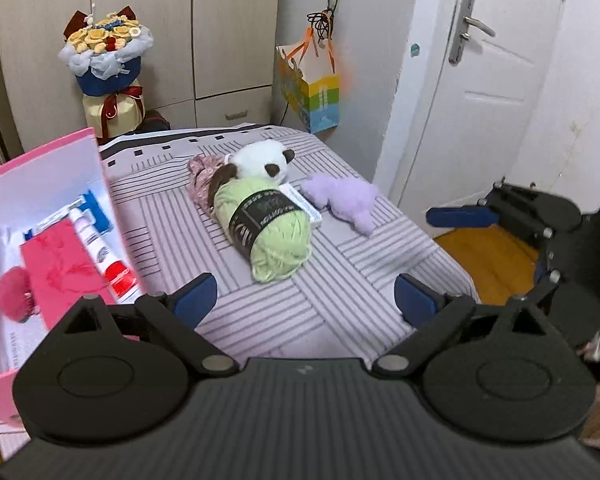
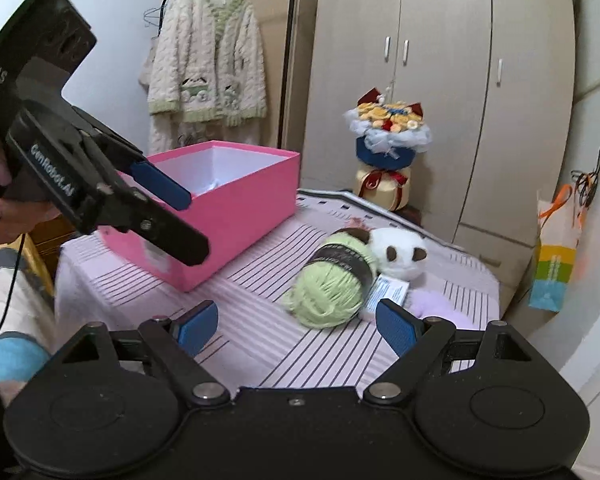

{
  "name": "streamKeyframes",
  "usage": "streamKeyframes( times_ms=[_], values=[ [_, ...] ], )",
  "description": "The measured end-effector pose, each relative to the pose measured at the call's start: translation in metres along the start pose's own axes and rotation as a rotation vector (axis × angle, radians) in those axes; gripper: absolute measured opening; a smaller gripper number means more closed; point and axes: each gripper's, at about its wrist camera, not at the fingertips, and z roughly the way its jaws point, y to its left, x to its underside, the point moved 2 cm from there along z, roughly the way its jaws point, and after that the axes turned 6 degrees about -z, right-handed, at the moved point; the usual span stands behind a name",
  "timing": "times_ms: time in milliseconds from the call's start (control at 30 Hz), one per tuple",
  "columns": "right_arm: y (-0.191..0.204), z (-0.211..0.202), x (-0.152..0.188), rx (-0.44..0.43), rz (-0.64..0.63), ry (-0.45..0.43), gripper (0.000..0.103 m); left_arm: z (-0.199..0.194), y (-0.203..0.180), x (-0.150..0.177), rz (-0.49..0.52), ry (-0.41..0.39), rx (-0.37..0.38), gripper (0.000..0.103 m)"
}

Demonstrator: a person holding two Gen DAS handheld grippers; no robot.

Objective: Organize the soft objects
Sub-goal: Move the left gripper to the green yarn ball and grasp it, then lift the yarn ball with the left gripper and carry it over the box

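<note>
On striped bedsheet (image 1: 340, 320), fuzzy oblong green yarn skein (image 1: 270, 232), fluffy lilac plush (image 1: 346, 202)

I see a bright room with soft, even light and only faint shadows. Both pictures bend at the edges, so the door (image 1: 496, 92) and wardrobe (image 2: 440, 92) curve. The corners go black. The pink box (image 1: 56, 240) looks a bit blurry.

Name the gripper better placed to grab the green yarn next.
Probably left: the left gripper is open with the green yarn centred ahead, and the pink box on its side. The right gripper sees it off-centre.
</note>
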Motion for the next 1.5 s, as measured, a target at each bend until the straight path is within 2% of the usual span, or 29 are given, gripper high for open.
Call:
streamKeyframes(
  times_ms=[167, 233, 433, 567, 867, 1033, 1100, 1167, 1300, 1500],
  values=[
    [-0.002, 0.034, 0.009, 0.027, 0.031, -0.027, 0.089, 0.029, 0.003, -0.003, -0.029, -0.037, 0.011, 0.094],
    [-0.003, 0.051, 0.013, 0.026, 0.036, -0.024, 0.089, 0.042, 0.007, -0.003, -0.063, -0.044, 0.014, 0.090],
    [-0.014, 0.095, 0.016, 0.083, 0.057, 0.012, 0.091, 0.079, 0.014, -0.009, -0.143, -0.032, 0.024, 0.078],
    [-0.028, 0.118, 0.016, 0.107, 0.119, 0.040, 0.094, 0.101, 0.021, -0.015, -0.207, -0.024, 0.019, 0.076],
    [-0.028, 0.144, 0.014, 0.107, 0.109, 0.067, 0.095, 0.120, 0.034, -0.017, -0.274, -0.109, -0.081, 0.076],
    [-0.027, 0.159, 0.013, 0.092, 0.085, 0.116, 0.095, 0.128, 0.043, -0.012, -0.313, -0.093, -0.050, 0.070],
    [-0.029, 0.161, 0.015, 0.087, 0.098, 0.120, 0.093, 0.129, 0.041, -0.012, -0.305, -0.096, -0.031, 0.066],
    [-0.029, 0.158, 0.015, 0.073, 0.101, 0.107, 0.084, 0.130, 0.040, -0.012, -0.299, -0.100, -0.026, 0.064],
    [-0.028, 0.156, 0.017, 0.079, 0.099, 0.095, 0.074, 0.133, 0.040, -0.011, -0.296, -0.107, -0.022, 0.063],
    [-0.022, 0.149, 0.018, 0.096, 0.107, 0.085, 0.064, 0.130, 0.039, -0.007, -0.308, -0.125, -0.017, 0.060]
  ],
)
